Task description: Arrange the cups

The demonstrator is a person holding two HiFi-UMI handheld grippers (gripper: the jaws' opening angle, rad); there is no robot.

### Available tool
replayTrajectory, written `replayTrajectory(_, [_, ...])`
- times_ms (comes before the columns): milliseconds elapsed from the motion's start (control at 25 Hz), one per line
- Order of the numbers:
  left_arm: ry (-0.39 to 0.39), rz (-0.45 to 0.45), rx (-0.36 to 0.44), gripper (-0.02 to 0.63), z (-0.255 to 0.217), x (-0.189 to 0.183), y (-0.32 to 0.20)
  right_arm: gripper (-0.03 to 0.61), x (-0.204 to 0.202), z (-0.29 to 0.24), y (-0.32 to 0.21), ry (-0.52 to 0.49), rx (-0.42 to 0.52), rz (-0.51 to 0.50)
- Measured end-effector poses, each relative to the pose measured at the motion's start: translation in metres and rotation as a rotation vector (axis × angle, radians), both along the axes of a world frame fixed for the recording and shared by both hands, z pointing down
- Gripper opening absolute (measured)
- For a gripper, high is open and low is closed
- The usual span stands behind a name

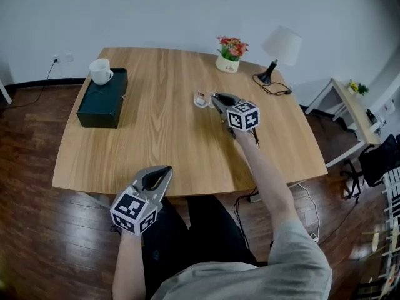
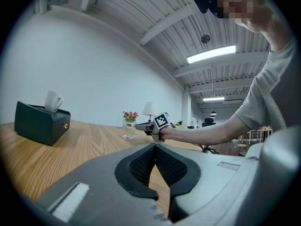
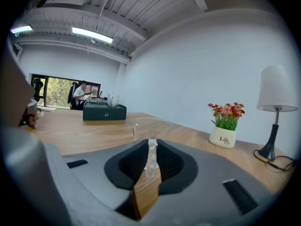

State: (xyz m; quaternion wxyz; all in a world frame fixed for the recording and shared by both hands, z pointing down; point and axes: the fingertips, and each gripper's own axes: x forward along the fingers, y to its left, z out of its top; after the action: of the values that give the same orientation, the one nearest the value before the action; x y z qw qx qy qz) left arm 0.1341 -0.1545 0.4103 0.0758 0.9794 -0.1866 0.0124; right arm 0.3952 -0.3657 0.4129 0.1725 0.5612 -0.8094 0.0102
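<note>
A clear glass cup [image 1: 201, 99] stands near the middle of the wooden table [image 1: 156, 142]. My right gripper [image 1: 214, 99] is shut on its handle. In the right gripper view the clear handle [image 3: 151, 157] is pinched between the pads, with the cup's body [image 3: 150, 125] just beyond them. A white cup [image 1: 100, 71] sits on top of a dark green box [image 1: 103, 97] at the far left of the table. My left gripper [image 1: 164, 170] hovers at the table's near edge, shut and holding nothing, its pads meeting at the tip [image 2: 154, 149].
A small pot of red flowers [image 1: 230, 58] and a white-shaded lamp [image 1: 278, 49] with its cable [image 1: 275, 87] stand at the table's far right. A white side table [image 1: 350, 111] is on the floor to the right.
</note>
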Motion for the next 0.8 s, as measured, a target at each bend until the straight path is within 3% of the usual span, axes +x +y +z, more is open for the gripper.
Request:
replayTrajectory(440, [0.015,-0.005,-0.011,0.005,-0.002,0.000,-0.001,0.057,-0.024,-0.014,0.012,-0.260,0.041,-0.041])
replayTrajectory(800, [0.034,0.000,-0.024,0.005,-0.003,0.002,-0.002,0.057,-0.104,-0.027,0.016,-0.400,0.024,-0.201])
